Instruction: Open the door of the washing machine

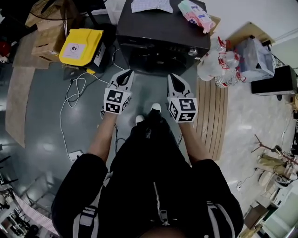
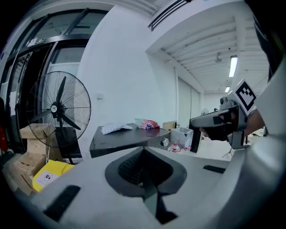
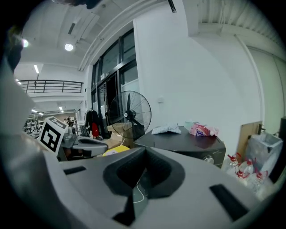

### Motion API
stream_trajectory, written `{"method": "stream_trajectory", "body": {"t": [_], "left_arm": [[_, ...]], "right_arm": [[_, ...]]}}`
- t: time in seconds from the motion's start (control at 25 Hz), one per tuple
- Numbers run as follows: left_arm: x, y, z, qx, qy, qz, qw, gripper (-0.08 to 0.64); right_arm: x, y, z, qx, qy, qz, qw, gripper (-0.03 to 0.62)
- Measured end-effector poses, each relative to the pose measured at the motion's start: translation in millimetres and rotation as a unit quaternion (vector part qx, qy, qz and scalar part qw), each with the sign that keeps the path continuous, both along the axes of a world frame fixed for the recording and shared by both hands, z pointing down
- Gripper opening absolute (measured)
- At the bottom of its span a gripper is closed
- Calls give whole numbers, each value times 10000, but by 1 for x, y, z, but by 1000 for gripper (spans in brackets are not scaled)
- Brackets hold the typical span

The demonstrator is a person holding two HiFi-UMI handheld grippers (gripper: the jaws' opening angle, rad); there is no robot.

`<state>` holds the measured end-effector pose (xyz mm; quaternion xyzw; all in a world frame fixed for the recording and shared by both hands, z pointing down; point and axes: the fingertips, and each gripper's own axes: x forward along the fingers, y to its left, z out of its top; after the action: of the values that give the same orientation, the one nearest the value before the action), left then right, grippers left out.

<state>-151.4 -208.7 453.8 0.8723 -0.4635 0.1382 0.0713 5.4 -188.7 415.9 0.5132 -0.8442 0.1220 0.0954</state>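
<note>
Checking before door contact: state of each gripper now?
Left gripper: closed, holding nothing.
Right gripper: closed, holding nothing.

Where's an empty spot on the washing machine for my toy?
The washing machine top is bare at its front, before the white cloth and the pink packet. Its back edge is crowded. Yellow box and bottles crowd the floor beside it.

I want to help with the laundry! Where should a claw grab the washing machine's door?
Best guess: the rim of the round door on the front of the dark grey washing machine, coming in level from the person's side, because the door faces that way. No handle shows from here. The left claw and right claw are shut, so open one first.
</note>
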Motion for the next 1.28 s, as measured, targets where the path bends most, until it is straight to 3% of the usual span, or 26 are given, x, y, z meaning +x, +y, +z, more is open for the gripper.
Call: {"method": "stream_trajectory", "body": {"t": [0.28, 0.52, 0.8, 0.84, 0.88, 0.92, 1.28], "left_arm": [[-6, -51, 37, -332, 23, -115, 9994, 5], [-15, -91, 99, -686, 65, -238, 9973, 5], [-17, -117, 184, -925, -429, 78, 9948, 6], [-18, -121, 196, -977, -470, 126, 9940, 37], [-19, -127, 209, -1026, -501, 193, 9933, 155], [-20, -134, 222, -1073, -545, 277, 9923, 202], [-25, -177, 317, -1754, -1367, 1144, 9682, 230]], "right_arm": [[-3, -51, 24, -257, 60, -122, 9996, 5], [-10, -82, 55, -415, 72, -193, 9989, 5], [-14, -88, 110, -854, 85, -244, 9960, 5], [-12, -88, 114, -892, 82, -227, 9957, 5], [-9, -89, 118, -921, 80, -197, 9955, 5], [-6, -90, 122, -942, 77, -156, 9954, 5], [30, -84, 145, -1129, 135, 201, 9933, 5]]}}
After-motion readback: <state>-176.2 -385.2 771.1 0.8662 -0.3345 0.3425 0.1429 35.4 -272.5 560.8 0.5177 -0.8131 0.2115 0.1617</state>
